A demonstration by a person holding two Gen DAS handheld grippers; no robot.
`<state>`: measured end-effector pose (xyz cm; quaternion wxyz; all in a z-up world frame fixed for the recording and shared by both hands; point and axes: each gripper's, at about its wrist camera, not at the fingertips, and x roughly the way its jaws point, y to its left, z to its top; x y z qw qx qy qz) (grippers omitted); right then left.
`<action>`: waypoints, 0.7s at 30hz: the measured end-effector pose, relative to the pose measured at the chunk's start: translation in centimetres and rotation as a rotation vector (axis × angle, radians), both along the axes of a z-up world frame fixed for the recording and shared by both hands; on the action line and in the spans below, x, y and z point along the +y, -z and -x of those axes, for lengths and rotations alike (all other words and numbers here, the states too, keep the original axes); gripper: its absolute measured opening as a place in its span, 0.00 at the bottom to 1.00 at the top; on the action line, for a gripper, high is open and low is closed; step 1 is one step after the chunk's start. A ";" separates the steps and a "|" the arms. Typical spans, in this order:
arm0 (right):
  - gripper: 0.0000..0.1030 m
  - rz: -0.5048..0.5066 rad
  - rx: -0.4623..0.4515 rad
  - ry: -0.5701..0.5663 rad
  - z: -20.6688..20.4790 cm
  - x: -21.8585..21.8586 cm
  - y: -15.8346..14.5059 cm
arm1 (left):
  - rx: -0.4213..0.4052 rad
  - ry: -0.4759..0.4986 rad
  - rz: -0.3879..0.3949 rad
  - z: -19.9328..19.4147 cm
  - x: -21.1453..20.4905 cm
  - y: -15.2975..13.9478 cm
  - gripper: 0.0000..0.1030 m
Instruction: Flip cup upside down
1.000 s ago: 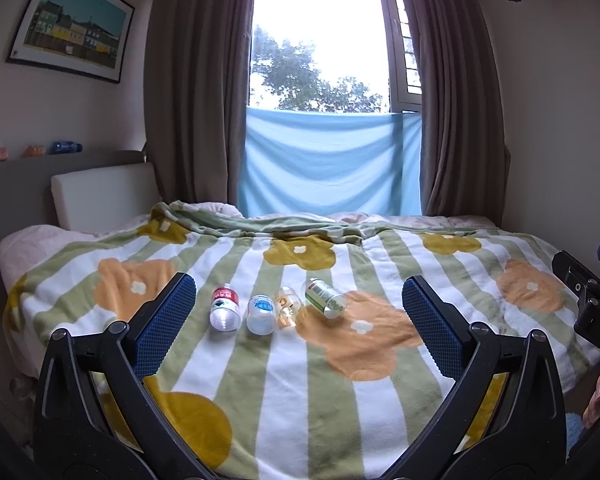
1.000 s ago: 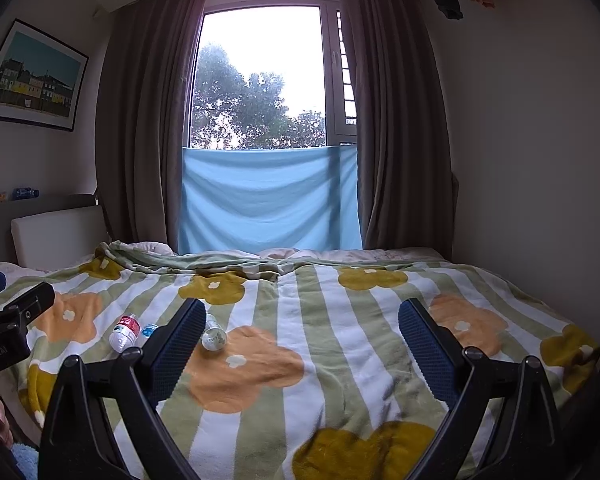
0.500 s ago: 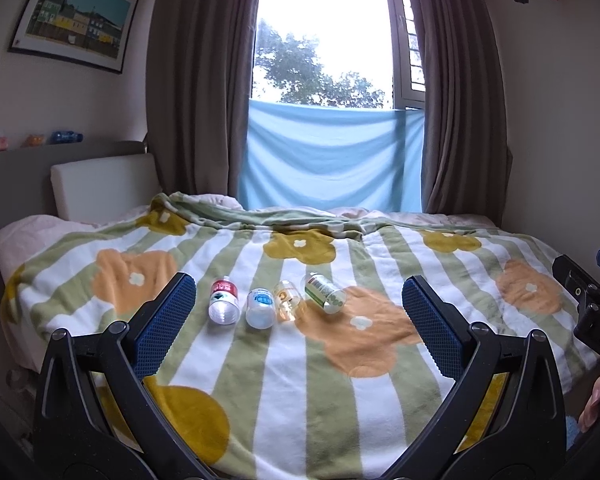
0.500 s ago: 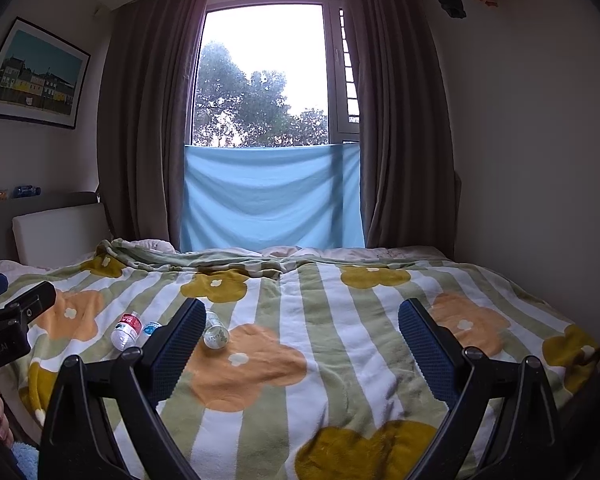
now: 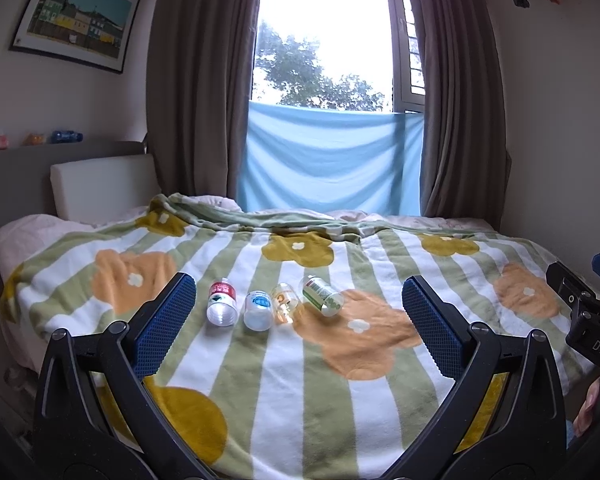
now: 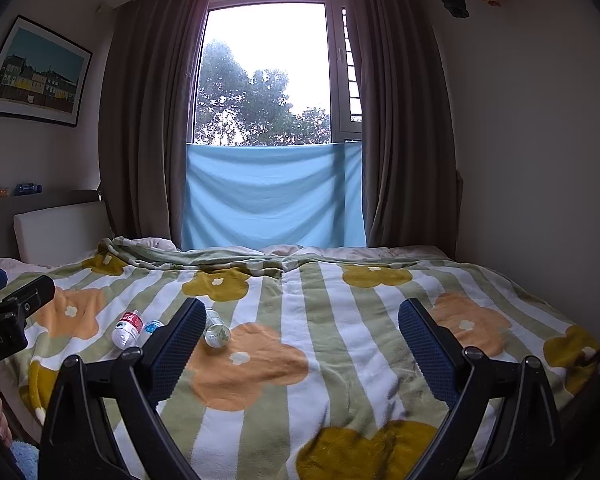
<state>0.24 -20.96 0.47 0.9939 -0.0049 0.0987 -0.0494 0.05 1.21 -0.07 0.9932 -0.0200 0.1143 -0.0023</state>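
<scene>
The left gripper [image 5: 299, 322] stood wide open, holding nothing, its blue ribbed pads [image 5: 166, 322] above a plush striped blanket [image 5: 284, 392]. Four small clear plastic cylinders lay in a row on their sides, beyond and apart from it: red-labelled bottle [image 5: 221, 305], blue-labelled bottle [image 5: 257, 310], clear cup [image 5: 285, 307], green-labelled bottle [image 5: 322, 295]. The right gripper [image 6: 302, 350] was equally wide and empty. Brown curtains [image 6: 400, 120] flanked the far window [image 6: 266, 72].

In the right view, the gripper's left finger [image 6: 178, 346] hides two of the little bottles. The bottle labels [image 5: 320, 290] are too small to read. The other gripper [image 5: 588, 316] is cut off at the right edge.
</scene>
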 end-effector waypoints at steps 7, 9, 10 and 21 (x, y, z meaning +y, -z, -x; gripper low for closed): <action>0.93 0.002 0.001 -0.003 -0.1 0.0 -0.1 | -0.009 -0.010 0.027 0.2 0.4 -0.3 1.00; 0.93 0.001 0.000 -0.005 -0.1 0.0 -0.1 | -0.013 -0.020 0.020 0.3 0.4 -0.4 1.00; 0.93 0.001 -0.001 -0.005 -0.1 0.1 -0.1 | -0.015 -0.023 0.017 0.3 0.4 -0.4 1.00; 0.93 0.002 0.001 -0.005 -0.1 0.1 -0.1 | 0.001 -0.033 0.005 -0.1 0.2 -0.1 1.00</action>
